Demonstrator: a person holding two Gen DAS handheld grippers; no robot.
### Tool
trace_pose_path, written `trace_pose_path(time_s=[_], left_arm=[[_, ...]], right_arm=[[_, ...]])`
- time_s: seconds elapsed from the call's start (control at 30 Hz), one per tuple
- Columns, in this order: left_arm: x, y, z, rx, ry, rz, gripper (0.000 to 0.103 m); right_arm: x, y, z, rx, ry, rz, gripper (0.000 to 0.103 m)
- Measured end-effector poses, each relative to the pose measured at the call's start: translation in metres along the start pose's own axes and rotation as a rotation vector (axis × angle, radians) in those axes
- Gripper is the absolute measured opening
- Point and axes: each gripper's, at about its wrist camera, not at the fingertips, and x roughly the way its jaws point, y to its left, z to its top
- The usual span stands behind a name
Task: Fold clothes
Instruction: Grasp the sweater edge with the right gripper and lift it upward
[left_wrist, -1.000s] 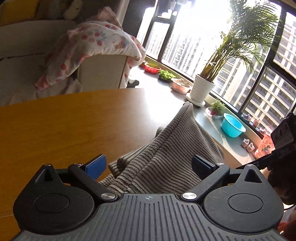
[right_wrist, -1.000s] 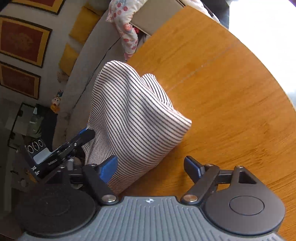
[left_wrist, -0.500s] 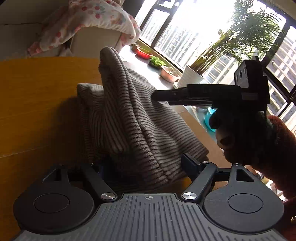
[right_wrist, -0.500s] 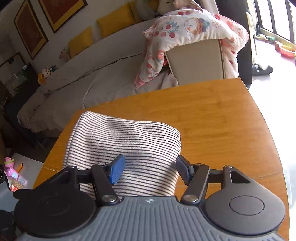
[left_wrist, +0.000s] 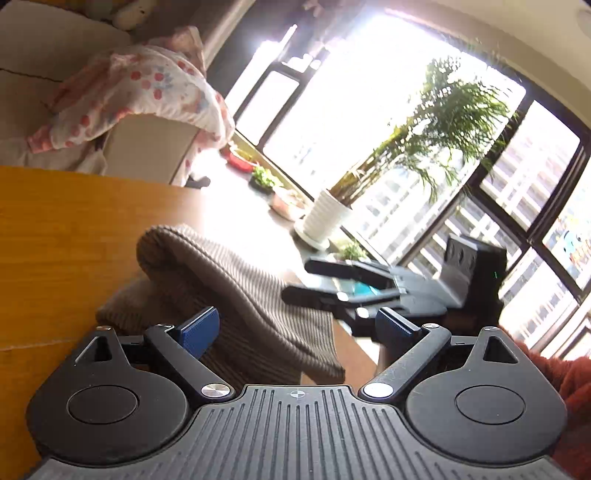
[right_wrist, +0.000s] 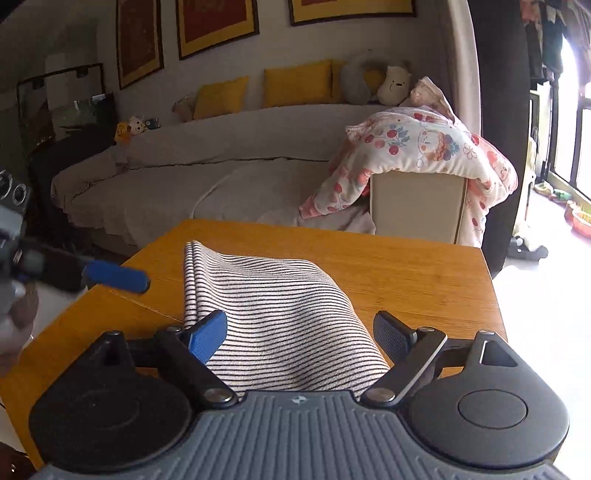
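A striped knit garment (right_wrist: 280, 306) lies folded in a soft heap on the wooden table (right_wrist: 406, 273). In the left wrist view the same garment (left_wrist: 236, 291) looks brown against the window light and droops over the table's near edge. My right gripper (right_wrist: 298, 332) is open, low over the garment's near end, with cloth lying between the fingers but not pinched. My left gripper (left_wrist: 297, 328) is open too, with the garment's edge between its fingers. The right gripper (left_wrist: 301, 278) shows at the garment's right side. A blue pad (right_wrist: 114, 277) of the left gripper reaches in at the table's left edge.
A grey sofa (right_wrist: 221, 177) with a flowered quilt (right_wrist: 424, 147) over its armrest stands beyond the table. A potted palm (left_wrist: 325, 218) and small bowls line the window sill. A red sleeve (left_wrist: 565, 376) is at the right. Bare wood (left_wrist: 66, 229) lies left of the garment.
The garment stood in a raised peak and has now sunk into a lower folded heap. Both grippers swung round to its near end and stayed open.
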Motion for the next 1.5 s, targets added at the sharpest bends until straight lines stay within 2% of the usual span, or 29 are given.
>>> trace_pose_path(time_s=[0.03, 0.1, 0.13, 0.23, 0.3, 0.37, 0.47, 0.57, 0.67, 0.77, 0.87, 0.97, 1.0, 1.07, 1.13, 1.3, 1.4, 1.43, 1.47, 1.5], left_arm=[[0.001, 0.007, 0.01, -0.032, -0.04, -0.01, 0.095], [0.011, 0.023, 0.024, -0.076, -0.08, 0.009, 0.095], [0.02, 0.034, 0.028, -0.111, -0.076, 0.046, 0.095], [0.056, 0.077, 0.03, -0.26, 0.016, 0.182, 0.095], [0.075, 0.105, 0.021, -0.324, 0.083, 0.256, 0.093], [0.071, 0.113, 0.009, -0.315, 0.05, 0.239, 0.09], [0.058, 0.109, 0.009, -0.334, 0.032, 0.234, 0.09], [0.041, 0.088, 0.014, -0.238, -0.03, 0.235, 0.089], [0.022, 0.064, 0.018, -0.141, -0.072, 0.19, 0.09], [0.013, 0.043, 0.015, -0.011, -0.052, 0.166, 0.093], [0.012, 0.037, 0.008, 0.057, -0.019, 0.193, 0.094], [0.015, 0.052, 0.006, -0.006, -0.021, 0.274, 0.095], [0.013, 0.058, 0.006, -0.034, -0.026, 0.299, 0.097], [0.01, 0.069, 0.005, -0.09, -0.036, 0.349, 0.097], [0.007, 0.081, 0.005, -0.146, -0.046, 0.398, 0.094], [0.0, 0.109, 0.003, -0.287, -0.072, 0.521, 0.094], [-0.016, 0.096, -0.002, -0.282, -0.1, 0.445, 0.094], [-0.019, 0.09, -0.003, -0.276, -0.107, 0.419, 0.094], [-0.022, 0.084, -0.004, -0.269, -0.114, 0.394, 0.094], [-0.023, 0.077, -0.005, -0.259, -0.114, 0.376, 0.093]], right_arm=[[-0.003, 0.01, -0.003, -0.032, -0.033, 0.014, 0.088], [-0.004, 0.028, -0.007, -0.059, -0.058, 0.075, 0.095], [-0.002, 0.035, -0.009, -0.063, -0.053, 0.104, 0.102], [0.014, 0.051, -0.025, -0.042, 0.035, 0.139, 0.103], [0.024, 0.057, -0.04, -0.017, 0.066, 0.122, 0.103], [0.025, 0.064, -0.048, -0.041, 0.053, 0.095, 0.103], [0.029, 0.064, -0.05, -0.022, 0.065, 0.07, 0.103], [0.034, 0.068, -0.047, -0.018, 0.093, 0.044, 0.103], [0.035, 0.077, -0.049, -0.09, 0.092, 0.02, 0.103], [0.015, 0.081, -0.049, -0.144, 0.004, 0.014, 0.103], [-0.013, 0.08, -0.045, -0.173, -0.132, -0.04, 0.103], [-0.019, 0.076, -0.044, -0.154, -0.141, -0.079, 0.102], [-0.015, 0.073, -0.045, -0.138, -0.11, -0.082, 0.1], [0.001, 0.065, -0.052, -0.09, 0.001, -0.076, 0.089], [0.011, 0.06, -0.063, -0.062, 0.056, -0.077, 0.089], [-0.001, 0.073, -0.061, -0.175, -0.026, -0.103, 0.086], [0.003, 0.08, -0.06, -0.244, -0.041, -0.138, 0.076], [0.009, 0.082, -0.059, -0.26, -0.026, -0.153, 0.062], [0.013, 0.084, -0.06, -0.278, -0.024, -0.17, 0.057], [0.014, 0.087, -0.061, -0.303, -0.031, -0.191, 0.055]])
